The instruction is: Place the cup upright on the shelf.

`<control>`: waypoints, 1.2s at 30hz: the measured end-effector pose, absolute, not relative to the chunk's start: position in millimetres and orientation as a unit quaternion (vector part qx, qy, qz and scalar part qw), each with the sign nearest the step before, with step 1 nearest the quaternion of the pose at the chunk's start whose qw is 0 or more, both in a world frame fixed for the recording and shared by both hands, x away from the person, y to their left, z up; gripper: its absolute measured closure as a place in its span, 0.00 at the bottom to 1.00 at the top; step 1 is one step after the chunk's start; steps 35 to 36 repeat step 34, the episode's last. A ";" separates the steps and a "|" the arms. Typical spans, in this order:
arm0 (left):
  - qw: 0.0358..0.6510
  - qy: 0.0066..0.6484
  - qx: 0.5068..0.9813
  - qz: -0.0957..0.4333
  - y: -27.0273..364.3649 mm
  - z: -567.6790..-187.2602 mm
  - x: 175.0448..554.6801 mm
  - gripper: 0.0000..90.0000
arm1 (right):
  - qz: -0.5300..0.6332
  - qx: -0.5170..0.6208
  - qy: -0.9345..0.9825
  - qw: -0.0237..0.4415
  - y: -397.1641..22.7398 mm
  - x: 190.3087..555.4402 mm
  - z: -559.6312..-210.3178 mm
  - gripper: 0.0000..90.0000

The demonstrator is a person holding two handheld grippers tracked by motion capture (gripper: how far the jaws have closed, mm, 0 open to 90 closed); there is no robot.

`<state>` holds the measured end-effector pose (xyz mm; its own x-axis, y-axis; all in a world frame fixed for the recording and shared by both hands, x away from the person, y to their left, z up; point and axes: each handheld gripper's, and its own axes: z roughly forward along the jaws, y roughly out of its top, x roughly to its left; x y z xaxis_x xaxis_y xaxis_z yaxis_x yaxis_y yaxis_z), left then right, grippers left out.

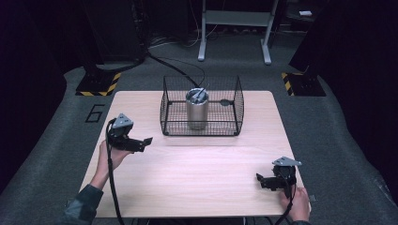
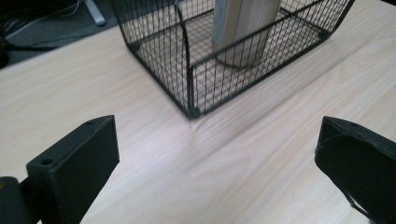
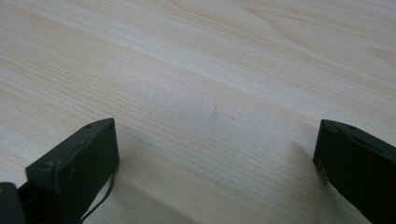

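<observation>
A black wire basket [image 1: 202, 107] stands at the back middle of the light wooden table [image 1: 197, 173]. Inside it a silver metal cylinder [image 1: 196, 108] stands upright with some utensils in its top. My left gripper [image 1: 146, 142] hovers at the table's left, open and empty, pointing toward the basket's near left corner [image 2: 192, 112]; the cylinder's base [image 2: 240, 28] shows behind the mesh. My right gripper [image 1: 259, 181] is low over the table's front right, open, with bare wood [image 3: 215, 112] between its jaws.
The table sits on grey carpet. Behind it are a white stand's legs [image 1: 234, 28], black cables on the floor [image 1: 173, 65] and two yellow-black striped bases [image 1: 98, 84]. A number 6 is marked on the floor at left [image 1: 95, 112].
</observation>
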<state>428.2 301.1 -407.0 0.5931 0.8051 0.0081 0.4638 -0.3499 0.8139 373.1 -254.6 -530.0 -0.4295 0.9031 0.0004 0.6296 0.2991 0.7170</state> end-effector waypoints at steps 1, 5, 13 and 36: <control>0.405 0.402 0.795 0.205 304.9 -411.1 424.8 0.00 | 0.332 0.492 0.777 0.209 -254.6 373.1 -530.3 0.00; 0.404 0.413 0.791 0.201 316.6 -424.4 414.3 0.00 | 0.332 0.492 0.777 0.209 -254.5 373.1 -530.3 0.00; 0.398 0.454 0.779 0.169 349.1 -471.6 389.0 0.00 | 0.332 0.490 0.779 0.207 -254.5 373.6 -530.2 0.00; 0.330 0.489 0.780 0.208 357.7 -531.5 373.2 0.00 | 0.330 0.487 0.782 0.207 -254.5 374.0 -530.1 0.00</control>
